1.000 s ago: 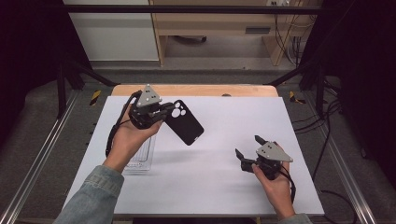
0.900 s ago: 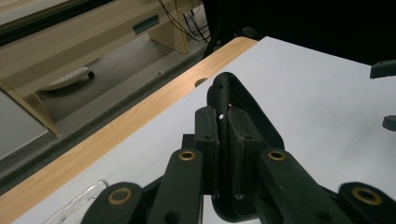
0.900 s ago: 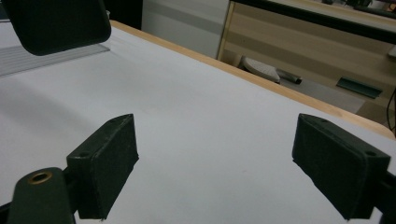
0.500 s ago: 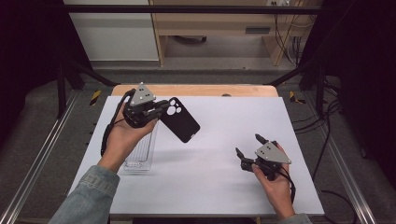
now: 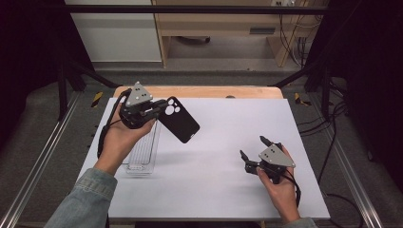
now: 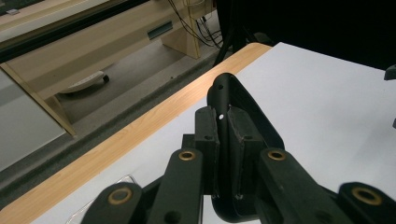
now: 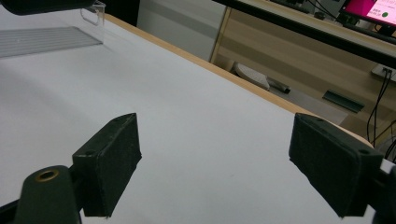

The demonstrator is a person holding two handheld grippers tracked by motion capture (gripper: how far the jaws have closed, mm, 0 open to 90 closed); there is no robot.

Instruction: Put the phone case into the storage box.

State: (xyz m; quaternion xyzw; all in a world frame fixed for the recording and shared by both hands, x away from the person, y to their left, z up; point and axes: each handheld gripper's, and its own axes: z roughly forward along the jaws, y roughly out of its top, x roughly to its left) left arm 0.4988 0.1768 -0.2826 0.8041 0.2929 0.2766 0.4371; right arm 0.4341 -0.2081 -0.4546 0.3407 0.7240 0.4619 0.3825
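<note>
white tabletop point(image 5: 214, 180), wooden strip at its far edge. left gripper point(image 5: 159, 110) clenched on a black phone case point(image 5: 179, 119), held above the table's far-left part — beside a clear tray point(image 5: 142, 154). right gripper point(image 5: 256, 149) near-right, jaws spread wide, nothing between.

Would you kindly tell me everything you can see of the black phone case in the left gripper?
The black phone case is a thin, matte, apparently soft plastic shell with rounded corners and camera cut-outs at its upper end. The left gripper clamps that camera end; in the left gripper view the pads press on both sides of its edge. It hangs tilted above the white table, its free end pointing down toward the middle, and nothing else touches it.
</note>
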